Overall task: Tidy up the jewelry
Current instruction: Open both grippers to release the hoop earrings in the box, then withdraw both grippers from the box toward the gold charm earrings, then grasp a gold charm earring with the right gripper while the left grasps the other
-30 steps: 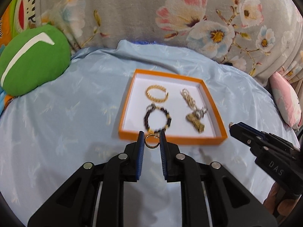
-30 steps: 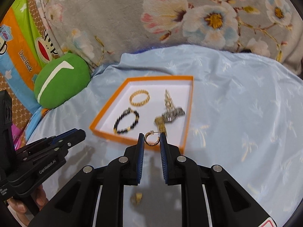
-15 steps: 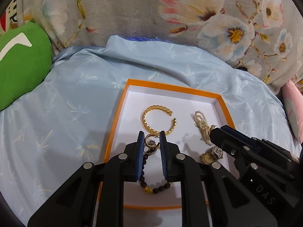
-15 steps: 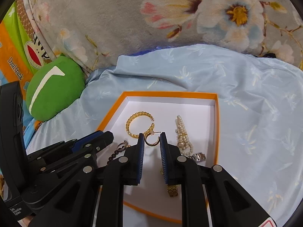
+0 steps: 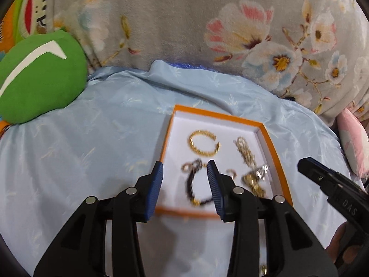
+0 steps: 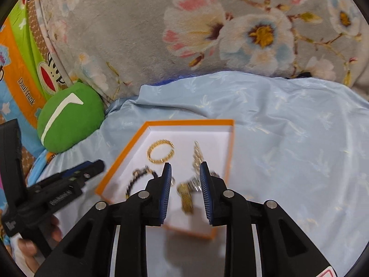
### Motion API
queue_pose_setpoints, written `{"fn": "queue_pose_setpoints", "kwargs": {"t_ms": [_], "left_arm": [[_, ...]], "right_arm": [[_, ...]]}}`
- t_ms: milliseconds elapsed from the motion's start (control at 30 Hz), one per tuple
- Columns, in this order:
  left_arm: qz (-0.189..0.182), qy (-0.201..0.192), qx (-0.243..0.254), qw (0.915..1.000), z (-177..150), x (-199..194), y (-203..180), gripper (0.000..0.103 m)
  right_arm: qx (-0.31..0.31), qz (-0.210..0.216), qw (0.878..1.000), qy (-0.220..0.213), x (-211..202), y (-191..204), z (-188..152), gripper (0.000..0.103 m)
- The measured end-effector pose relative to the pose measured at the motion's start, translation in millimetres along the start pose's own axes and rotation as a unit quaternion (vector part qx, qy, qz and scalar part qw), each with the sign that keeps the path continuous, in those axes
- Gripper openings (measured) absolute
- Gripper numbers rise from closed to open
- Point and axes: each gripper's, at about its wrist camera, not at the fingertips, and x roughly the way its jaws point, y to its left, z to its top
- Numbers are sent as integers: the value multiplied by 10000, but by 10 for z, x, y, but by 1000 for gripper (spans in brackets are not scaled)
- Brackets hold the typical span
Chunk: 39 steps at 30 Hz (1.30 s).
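An orange-rimmed white tray [image 5: 273, 147] [image 6: 227, 152] lies on the light blue sheet. In it lie a gold chain bracelet [image 5: 204, 144] [image 6: 160, 151], a dark beaded bracelet [image 5: 192, 184] [image 6: 136, 180], a gold and silver chain bundle [image 5: 251, 164] [image 6: 188, 194] and two small gold hoop earrings [image 5: 187, 167] [image 5: 231, 172]. My left gripper [image 5: 184, 180] is open and empty above the tray's near left part. My right gripper [image 6: 185, 182] is open and empty above the tray's near edge. A small gold piece [image 5: 263, 270] lies on the sheet near me.
A green cushion [image 5: 39, 78] [image 6: 69, 120] sits at the left. A floral grey blanket [image 5: 207, 34] rises behind the tray. A pink pillow [image 5: 355, 138] is at the right edge. The blue sheet [image 6: 299, 150] spreads around the tray.
Both grippers opened and dropped their gold hoop earrings into the tray. Both then pulled back toward me from over the tray.
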Motion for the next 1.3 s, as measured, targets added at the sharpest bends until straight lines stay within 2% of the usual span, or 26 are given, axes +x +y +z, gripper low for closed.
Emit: {"fn": "queue_pose_setpoints", "kwargs": {"t_ms": [133,200,400,700,833,900,1033,1167,1300], "left_arm": [[59,66,-22,10000,-365,-317,49,38],[116,102,-51,9999,-543,-454,54,38],[-79,244,-279,9993,-911,-695,-10,38],[243,470,-247,9983,-1185,-739,-4,38],[239,515,-300,9979,-1218,-737,29,38],[236,519,-290,9980,-1226,-739,32,38],[181,560,-235,9980,-1231,-728,5,38],[76,655,-106,9978,-1258,-709,-70,39],[-30,651,19,9979,-1280,-729,-178,51]], "right_arm": [[-92,-170,9995,259,-255,-22,-401,26],[-100,-111,9990,425,-322,20,-582,26],[-186,160,9970,733,-380,275,-965,26],[-298,84,9940,1048,-195,512,-1058,26],[-348,-77,9922,1192,-83,572,-1073,26],[-419,-196,9917,1198,-66,594,-1077,24],[-488,-391,9909,1192,-66,583,-1079,13],[-448,-450,9911,1168,-103,513,-1086,12],[-257,-476,9925,1095,-178,384,-1087,12]]}}
